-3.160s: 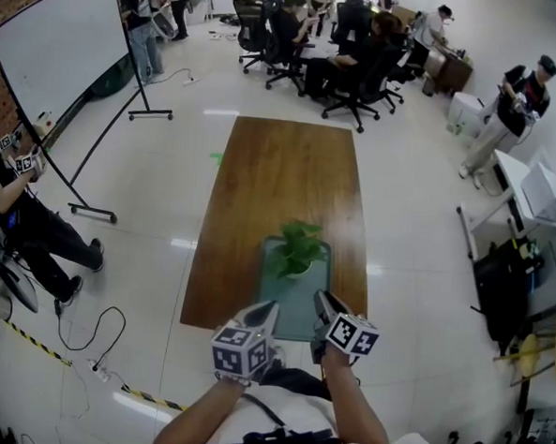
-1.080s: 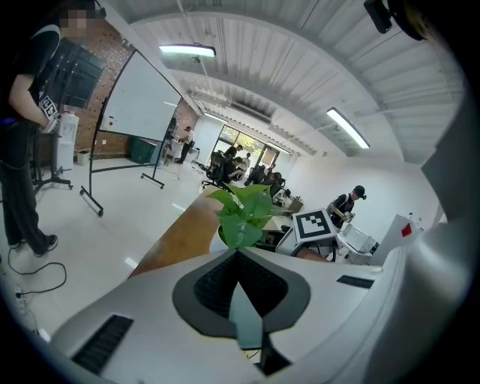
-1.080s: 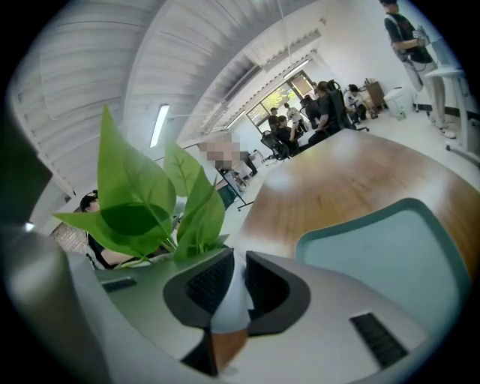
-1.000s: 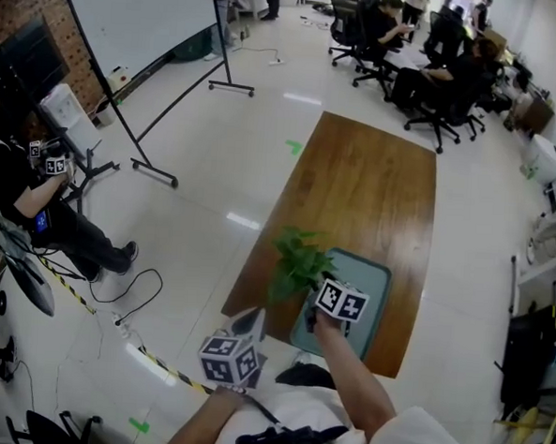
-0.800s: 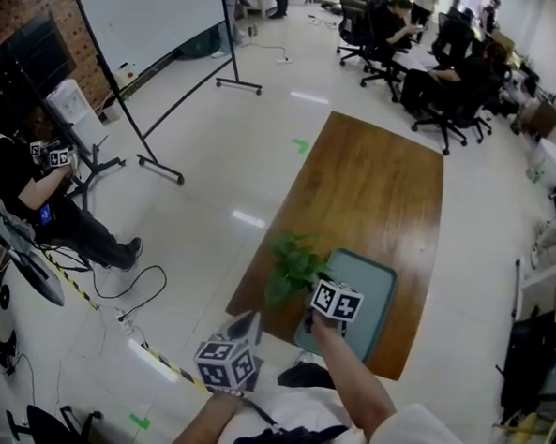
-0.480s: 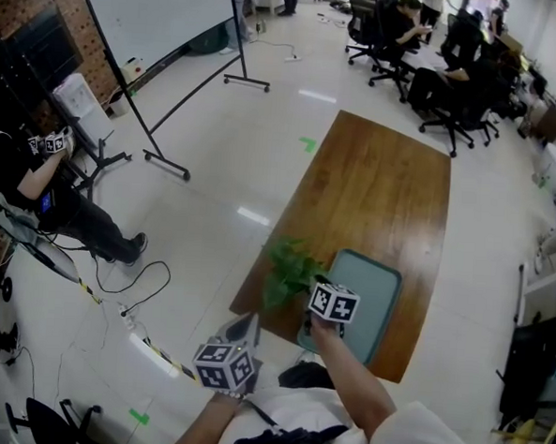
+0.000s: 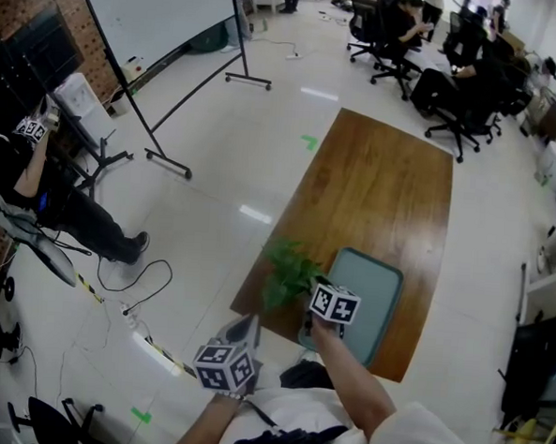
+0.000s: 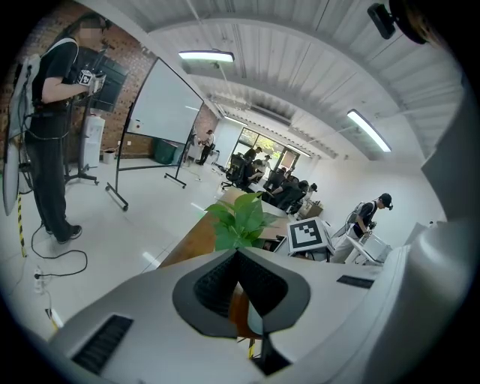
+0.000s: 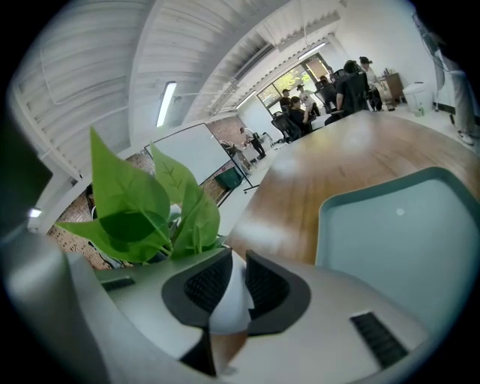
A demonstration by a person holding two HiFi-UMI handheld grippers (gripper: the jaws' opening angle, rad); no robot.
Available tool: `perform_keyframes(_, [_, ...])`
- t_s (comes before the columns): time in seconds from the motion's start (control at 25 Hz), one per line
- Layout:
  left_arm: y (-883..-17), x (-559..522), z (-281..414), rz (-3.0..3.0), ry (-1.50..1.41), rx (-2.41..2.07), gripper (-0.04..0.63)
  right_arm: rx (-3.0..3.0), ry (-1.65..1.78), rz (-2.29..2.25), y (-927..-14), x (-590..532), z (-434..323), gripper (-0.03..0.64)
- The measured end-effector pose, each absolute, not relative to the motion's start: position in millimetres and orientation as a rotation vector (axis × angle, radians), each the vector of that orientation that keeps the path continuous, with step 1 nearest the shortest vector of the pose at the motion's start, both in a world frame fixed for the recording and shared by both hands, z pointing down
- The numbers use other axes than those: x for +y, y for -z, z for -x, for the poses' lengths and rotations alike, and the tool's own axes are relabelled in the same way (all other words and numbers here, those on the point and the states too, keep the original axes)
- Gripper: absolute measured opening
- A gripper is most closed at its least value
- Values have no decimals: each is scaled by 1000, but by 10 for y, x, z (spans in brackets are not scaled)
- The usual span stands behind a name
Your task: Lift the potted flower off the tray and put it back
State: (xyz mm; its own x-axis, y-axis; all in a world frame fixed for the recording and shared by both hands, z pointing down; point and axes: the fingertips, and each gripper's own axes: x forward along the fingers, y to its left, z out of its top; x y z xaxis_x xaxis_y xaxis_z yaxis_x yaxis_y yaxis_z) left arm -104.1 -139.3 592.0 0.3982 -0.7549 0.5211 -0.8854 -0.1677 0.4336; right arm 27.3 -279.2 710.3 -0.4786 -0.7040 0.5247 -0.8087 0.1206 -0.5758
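The potted flower [image 7: 288,272], green leaves in a small white pot [image 9: 229,298], is at the wooden table's [image 7: 374,185] left edge, just left of the teal tray [image 7: 369,304]. I cannot tell whether it rests on the wood. My right gripper [image 7: 310,308] holds the pot's rim between its pads, and its jaws are opening. In the right gripper view the leaves [image 9: 142,210] rise at the left and the bare tray [image 9: 405,240] lies at the right. My left gripper [image 7: 247,329] is shut and empty, off the table's near corner, with the plant [image 8: 240,221] ahead of it.
A whiteboard on a wheeled stand [image 7: 163,22] stands on the floor at the left. Cables and striped tape [image 7: 131,320] lie near my left gripper. People sit on office chairs [image 7: 456,68] beyond the table's far end. One person [image 7: 18,172] stands at far left.
The plant stood on the tray at first; now it is beside the tray's left edge. Over the last second the right gripper and plant sank slightly, and the left gripper shifted a little.
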Motion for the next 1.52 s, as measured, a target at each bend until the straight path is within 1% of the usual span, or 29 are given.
perform_keyframes(0.12, [-5922,-1399,1055,-1962,-242,-1399,-3,-2251,-1305,-1547,-7130,-2797,-281,75])
perform_keyframes(0.32, [-5913,-1407,1042,-1977,-250,-1385,-3,-2253,-1306,-1580,-7094,-2803,-328,97])
perform_keyframes(0.4, [-5914,-1421,1015,-1990,-252,-1372,-3,-2254,-1304,-1615,-7052,-2804,-397,129])
perform_keyframes(0.48, [-5909,-1449,976,-2008,-255,-1357,-3,-2254,-1294,-1656,-6994,-2797,-501,135])
perform_keyframes(0.8, [-5723,-1617,912,-2092,-246,-1335,-3,-2257,-1196,-1746,-6545,-2585,-884,127])
perform_keyframes(1.12, [-5625,-1631,774,-2172,-246,-1265,-3,-2278,-959,-1739,-6124,-2070,-904,126])
perform_keyframes(1.52, [-5557,-1522,643,-2232,-263,-1211,-2,-2250,-927,-1743,-6064,-1679,-880,126])
